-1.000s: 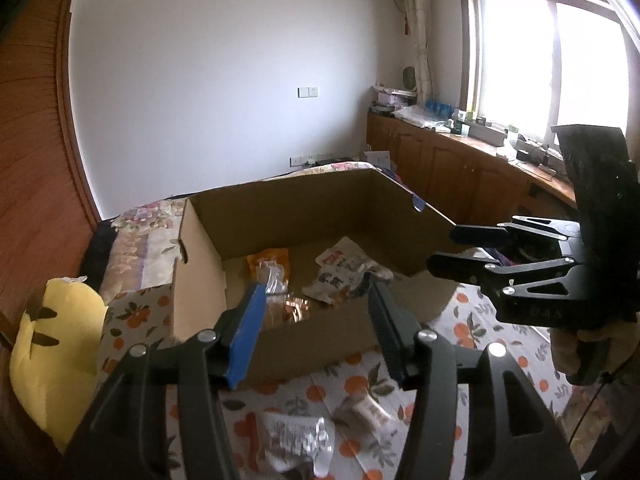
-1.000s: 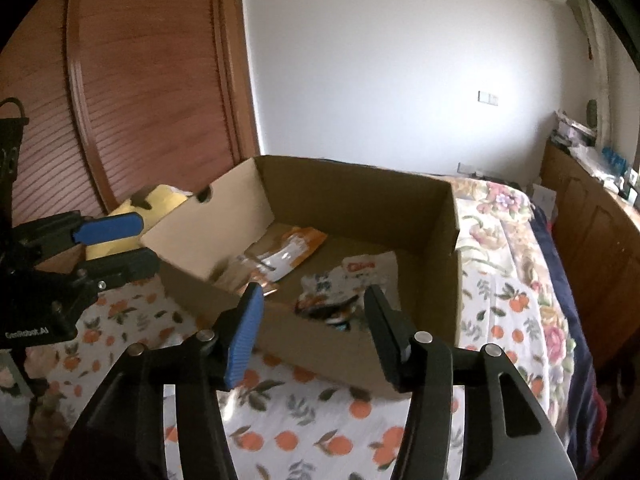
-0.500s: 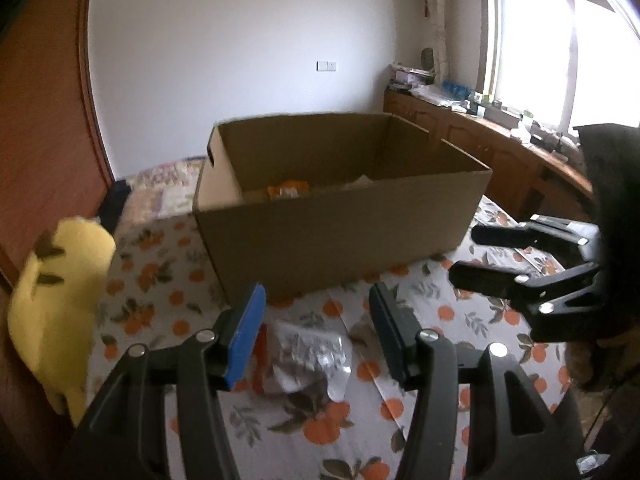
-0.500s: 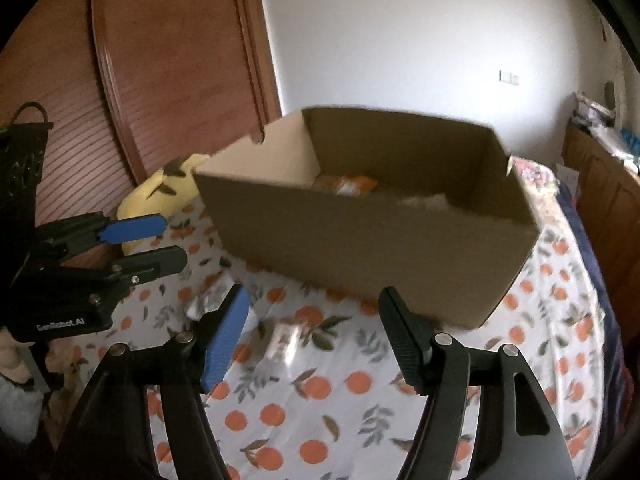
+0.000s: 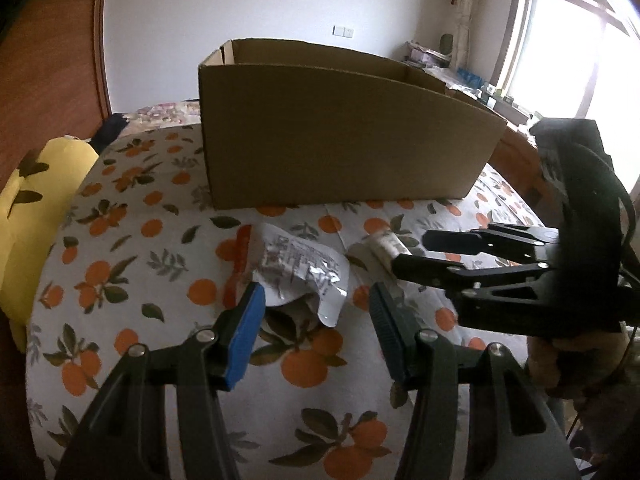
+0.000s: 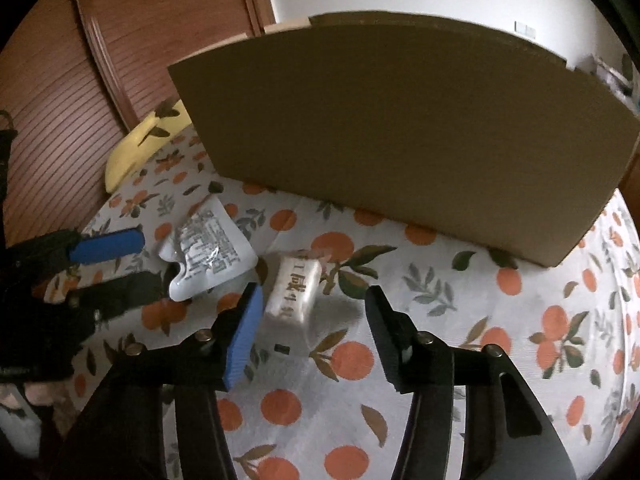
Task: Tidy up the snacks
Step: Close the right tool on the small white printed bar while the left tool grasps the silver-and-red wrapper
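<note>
Now both grippers hang released over the orange-print bed: the left gripper straddles the crinkled silver packet, the right gripper, its jaws just narrowed, frames the small white snack, both before the cardboard box

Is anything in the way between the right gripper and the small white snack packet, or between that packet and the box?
Nothing lies between the right gripper and the small white packet; its fingers are open, having just been closing. Toward the cardboard box, only the box's tall near wall intervenes, so the packet must go over it.
</note>
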Motion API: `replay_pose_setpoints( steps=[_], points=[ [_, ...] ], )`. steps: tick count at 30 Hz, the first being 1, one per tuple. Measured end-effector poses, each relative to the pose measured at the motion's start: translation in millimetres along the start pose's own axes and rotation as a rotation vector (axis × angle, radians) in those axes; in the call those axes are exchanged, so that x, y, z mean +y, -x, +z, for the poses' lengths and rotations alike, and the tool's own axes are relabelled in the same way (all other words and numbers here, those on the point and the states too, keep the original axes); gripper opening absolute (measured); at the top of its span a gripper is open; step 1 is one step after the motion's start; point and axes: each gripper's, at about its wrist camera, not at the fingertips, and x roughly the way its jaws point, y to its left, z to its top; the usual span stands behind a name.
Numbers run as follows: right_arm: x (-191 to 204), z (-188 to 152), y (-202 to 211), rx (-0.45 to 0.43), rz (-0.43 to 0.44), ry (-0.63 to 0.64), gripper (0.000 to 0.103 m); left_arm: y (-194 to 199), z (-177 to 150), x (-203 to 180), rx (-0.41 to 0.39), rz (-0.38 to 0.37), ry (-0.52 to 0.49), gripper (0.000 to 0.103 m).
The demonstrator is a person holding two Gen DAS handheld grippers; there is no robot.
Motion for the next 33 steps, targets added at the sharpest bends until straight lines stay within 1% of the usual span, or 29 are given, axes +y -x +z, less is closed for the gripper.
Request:
replay_pose_setpoints(
  steps=[2,4,7,11,15,18,21,26,27,28,29,30,31,33],
  points=[
    [3.6,0.0,-1.8,0.004,-0.005,0.010,0.045,-2.8,-2.7,-1.1,0.009,0.001,0.005,0.054],
    [8.6,-0.1,-3.4,0.006,-0.004,0.038,0.030,-6.6,-5.3,-0.5,0.027,0.007,0.015,0.054],
    [12.6,-0.8,-3.6,0.015,-0.024,0.073,0.024,-8.3,-9.8,-1.0,0.039,0.005,0.036,0.054],
    [9.1,-4.8,3.5,0.014,-0.064,0.098,0.024,-11.8,-11.2,-2.8,0.053,0.002,0.042,0.054],
    [-8.3,-8.9,18.4,-0.002,-0.097,0.081,0.023,-17.8,-5.7,-3.5,0.059,0.019,0.043,0.054],
    [-24.7,-11.6,26.4,-0.013,-0.100,0.040,0.023,-25.5,0.5,-0.9,0.072,0.031,0.053,0.054],
    [-34.6,-16.3,23.8,-0.003,-0.109,0.020,0.023,-33.4,4.1,5.1,0.090,0.026,0.087,0.054],
    [-39.1,-21.8,23.1,-0.014,-0.097,0.006,0.023,-37.2,7.2,3.4,0.087,0.063,0.071,0.053],
    [-39.4,-22.2,23.3,-0.015,-0.095,0.005,0.023,-37.3,6.8,2.4,0.088,0.067,0.063,0.051],
    [-38.8,-21.8,22.9,-0.014,-0.094,0.005,0.023,-36.8,6.0,1.0,0.085,0.066,0.056,0.040],
    [-38.9,-22.1,22.9,-0.015,-0.091,0.003,0.023,-36.5,5.5,0.3,0.085,0.064,0.054,0.032],
    [-39.2,-22.1,23.0,-0.015,-0.088,0.000,0.023,-36.0,5.0,0.5,0.085,0.068,0.054,0.030],
    [-39.2,-21.6,21.9,-0.015,-0.086,-0.001,0.023,-34.5,4.7,0.6,0.076,0.067,0.055,0.025],
    [-39.4,-22.0,22.1,-0.016,-0.086,-0.001,0.023,-31.9,5.3,1.0,0.061,0.068,0.059,0.022]
  ],
)
